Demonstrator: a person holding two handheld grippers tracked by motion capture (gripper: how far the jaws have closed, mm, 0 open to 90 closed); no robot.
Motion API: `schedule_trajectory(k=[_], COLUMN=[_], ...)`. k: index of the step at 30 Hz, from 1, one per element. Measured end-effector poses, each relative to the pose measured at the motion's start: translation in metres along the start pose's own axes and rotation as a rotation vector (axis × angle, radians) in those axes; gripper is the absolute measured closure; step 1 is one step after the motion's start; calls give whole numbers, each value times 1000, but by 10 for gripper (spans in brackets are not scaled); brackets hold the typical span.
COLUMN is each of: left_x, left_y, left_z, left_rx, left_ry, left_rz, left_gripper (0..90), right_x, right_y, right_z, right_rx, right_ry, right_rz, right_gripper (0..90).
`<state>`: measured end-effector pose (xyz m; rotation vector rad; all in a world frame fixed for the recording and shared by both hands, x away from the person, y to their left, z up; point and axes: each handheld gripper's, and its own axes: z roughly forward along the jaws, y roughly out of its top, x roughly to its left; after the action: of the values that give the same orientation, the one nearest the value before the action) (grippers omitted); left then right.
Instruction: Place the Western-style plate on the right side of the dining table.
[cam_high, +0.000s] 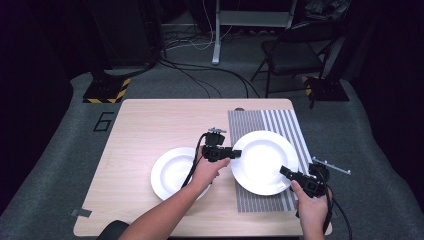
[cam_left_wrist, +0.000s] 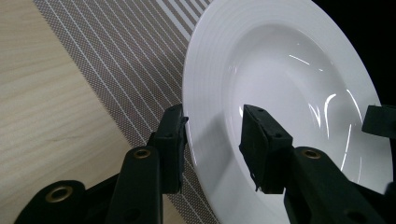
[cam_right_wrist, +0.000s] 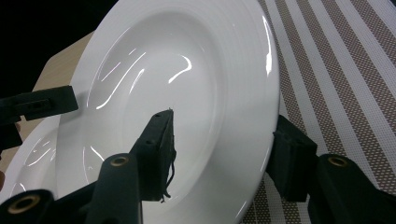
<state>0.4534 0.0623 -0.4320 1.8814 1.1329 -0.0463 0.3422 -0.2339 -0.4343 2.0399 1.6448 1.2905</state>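
Gripping stage: left hand-held gripper (cam_left_wrist: 212, 135) and right hand-held gripper (cam_right_wrist: 224, 154) straddling plate (cam_high: 264, 161) rim, jaws apart (not clamped); next, closing both, lifting level.

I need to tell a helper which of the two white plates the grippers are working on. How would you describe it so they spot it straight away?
On the wooden table, look to the striped mat on its right side. The plate on the mat is the one: the left gripper and right gripper each straddle its rim from opposite sides. The other plate lies on bare wood, to its left.
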Motion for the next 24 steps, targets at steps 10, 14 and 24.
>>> schedule_trajectory(k=[10,14,24], left_x=[3,3,4], left_y=[7,9,13], left_z=[5,7,18], left_rx=[-7,-6,-8], left_ry=[-15,-18,-13], left_rz=[-6,-9,-2], left_gripper=[613,613,618], right_x=[2,1,-9], right_y=[12,16,20], right_z=[0,1,10], right_rx=[-7,-14,-9], right_ry=[-14,-17,-27], right_rz=[-25,-25,-20], right_gripper=[467,466,467])
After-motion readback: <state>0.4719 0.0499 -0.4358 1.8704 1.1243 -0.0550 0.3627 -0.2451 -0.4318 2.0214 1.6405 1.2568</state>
